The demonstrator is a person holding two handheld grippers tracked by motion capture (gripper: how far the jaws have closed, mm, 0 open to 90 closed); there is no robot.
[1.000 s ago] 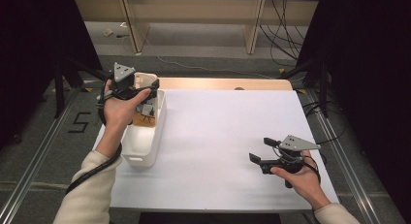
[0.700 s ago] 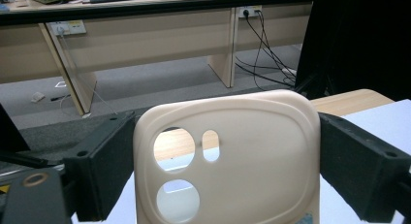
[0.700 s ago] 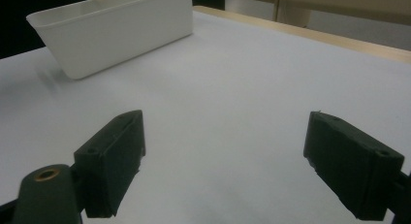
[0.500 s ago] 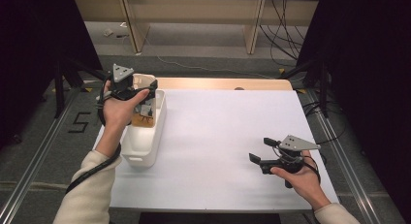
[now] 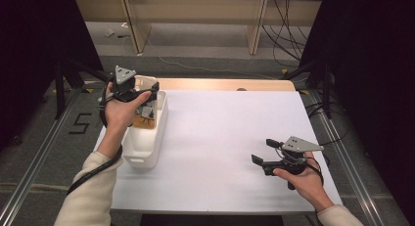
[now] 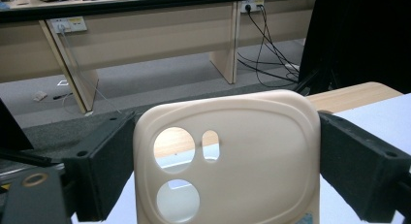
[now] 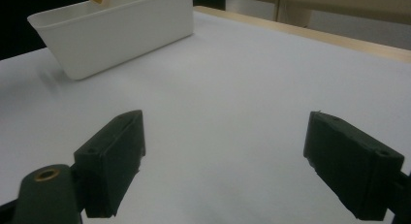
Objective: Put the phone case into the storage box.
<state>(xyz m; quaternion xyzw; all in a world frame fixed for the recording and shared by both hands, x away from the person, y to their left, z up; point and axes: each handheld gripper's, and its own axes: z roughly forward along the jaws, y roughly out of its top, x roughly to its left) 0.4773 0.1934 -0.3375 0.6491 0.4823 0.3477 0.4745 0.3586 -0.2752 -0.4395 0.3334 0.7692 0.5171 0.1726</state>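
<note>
Your left gripper [image 6: 213, 185] has its 2 black pads clamped on the side edges of a cream phone case [image 6: 228, 156], jaws spread nearly as wide as they go to span it. In the high view that left gripper [image 5: 128, 89] hangs above the far end of the white bin [image 5: 147, 150], so the case is in the air over the bin, not resting on anything. Your right gripper [image 7: 223, 161] stands wide apart with nothing between its pads, low over the bare table near the front right; you see the right gripper [image 5: 274, 160] there in the high view too.

The case looks like thin, soft moulded material: light, bendy, and probably a little slick on its smooth back. It will likely bow if you squeeze harder across its width, so keep the pressure modest. The firmer places to hold are the rims along the long sides, clear of the 3 camera cut-outs, where the wall is weakest.

The bin holds other small items [image 5: 145, 116], too jumbled to name. The table [image 5: 220, 133] is a flat white sheet with a strip of wood at its far edge. Beyond it lie grey floor, wooden desk legs [image 5: 134, 20] and loose cables [image 5: 288, 20].
</note>
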